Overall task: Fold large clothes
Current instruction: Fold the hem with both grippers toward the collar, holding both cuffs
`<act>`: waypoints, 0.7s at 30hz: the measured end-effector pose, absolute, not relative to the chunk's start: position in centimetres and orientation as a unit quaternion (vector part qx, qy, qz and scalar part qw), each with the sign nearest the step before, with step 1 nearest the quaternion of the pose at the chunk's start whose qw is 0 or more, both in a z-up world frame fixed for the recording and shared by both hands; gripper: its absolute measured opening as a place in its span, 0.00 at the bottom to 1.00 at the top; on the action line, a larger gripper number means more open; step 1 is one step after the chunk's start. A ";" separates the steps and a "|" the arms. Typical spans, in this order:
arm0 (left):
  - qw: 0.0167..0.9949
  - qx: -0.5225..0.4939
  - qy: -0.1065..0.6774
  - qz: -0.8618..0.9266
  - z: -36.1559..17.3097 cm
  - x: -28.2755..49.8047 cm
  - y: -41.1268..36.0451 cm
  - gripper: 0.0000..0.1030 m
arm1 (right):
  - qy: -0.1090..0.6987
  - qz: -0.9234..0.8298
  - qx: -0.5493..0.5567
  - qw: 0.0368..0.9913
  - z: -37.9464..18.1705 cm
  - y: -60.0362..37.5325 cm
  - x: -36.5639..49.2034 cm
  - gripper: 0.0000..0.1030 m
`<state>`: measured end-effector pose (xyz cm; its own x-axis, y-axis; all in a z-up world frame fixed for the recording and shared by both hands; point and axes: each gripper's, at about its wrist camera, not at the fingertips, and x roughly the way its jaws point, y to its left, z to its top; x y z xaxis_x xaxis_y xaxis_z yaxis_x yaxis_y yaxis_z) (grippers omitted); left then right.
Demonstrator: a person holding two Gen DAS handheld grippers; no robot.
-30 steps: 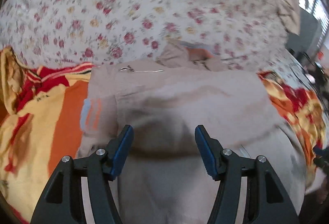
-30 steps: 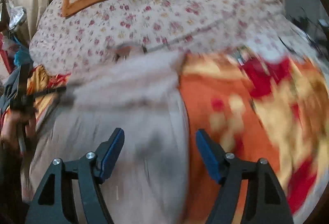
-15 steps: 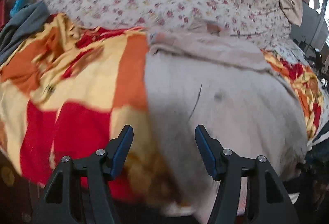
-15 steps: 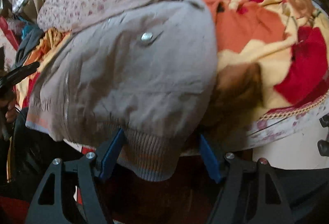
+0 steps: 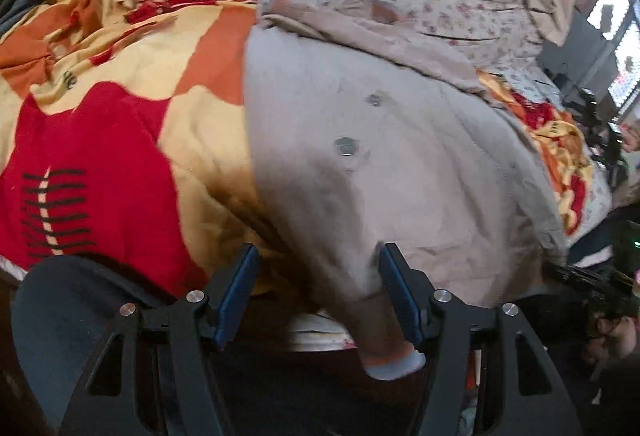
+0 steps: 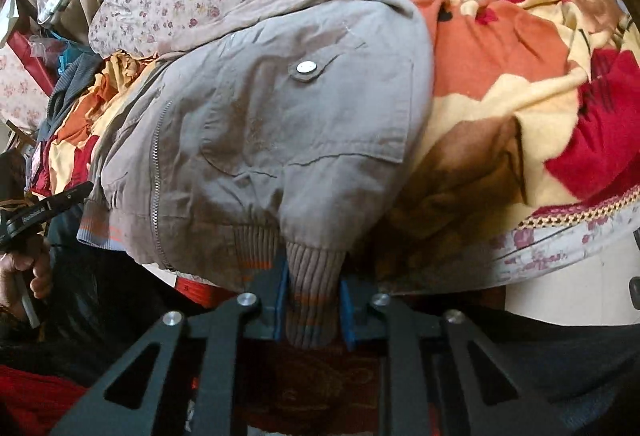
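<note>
Only rightward, right tool (image 6: 313, 310) clamped on jacket (image 6: 280, 123) cuff; left tool (image 5: 318, 292) wide, empty.

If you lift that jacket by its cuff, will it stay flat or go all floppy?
Probably floppy: the jacket already sags over the bed edge. The ribbed cuff in the right tool looks grippy, so unlikely to slip. Likely weighty.

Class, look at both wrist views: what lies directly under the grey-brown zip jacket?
The grey-brown zip jacket rests on a red, orange and yellow fleece blanket. The blanket's covered middle stays hidden.

Matt cloth jacket (image 6: 260, 123) (ribbed knit cuff (image 6: 312, 300))
</note>
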<state>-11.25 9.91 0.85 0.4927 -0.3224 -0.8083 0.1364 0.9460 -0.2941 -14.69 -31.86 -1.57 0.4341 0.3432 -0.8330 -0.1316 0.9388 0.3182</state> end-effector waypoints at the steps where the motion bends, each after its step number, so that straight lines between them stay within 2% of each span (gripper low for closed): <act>1: 0.858 -0.091 0.484 -0.144 1.0 -11.5 9.5 0.49 | 0.513 0.142 0.104 0.840 -1.6 -31.9 -14.7 0.28; 4: 0.848 -0.058 0.500 -0.167 -0.4 -11.8 7.7 0.49 | 0.517 0.135 0.100 0.840 -1.8 -31.7 -14.5 0.35; 7: 0.830 -0.055 0.525 -0.180 -2.4 -11.8 6.6 0.49 | 0.515 0.135 0.089 0.842 -1.8 -31.4 -14.3 0.37; 8: 0.831 -0.051 0.526 -0.174 -2.6 -11.8 6.5 0.44 | 0.511 0.134 0.084 0.845 -1.7 -31.3 -14.4 0.31; 9: 0.832 -0.046 0.525 -0.171 -2.5 -12.0 6.4 0.28 | 0.507 0.135 0.083 0.847 -1.5 -31.3 -14.5 0.18; 12: 0.839 -0.048 0.513 -0.178 -1.1 -12.4 6.9 0.04 | 0.487 0.142 0.069 0.859 0.0 -31.2 -15.2 0.10; 21: 0.871 -0.041 0.438 -0.219 4.7 -15.4 8.2 0.00 | 0.392 0.211 0.094 0.890 6.4 -32.8 -18.4 0.09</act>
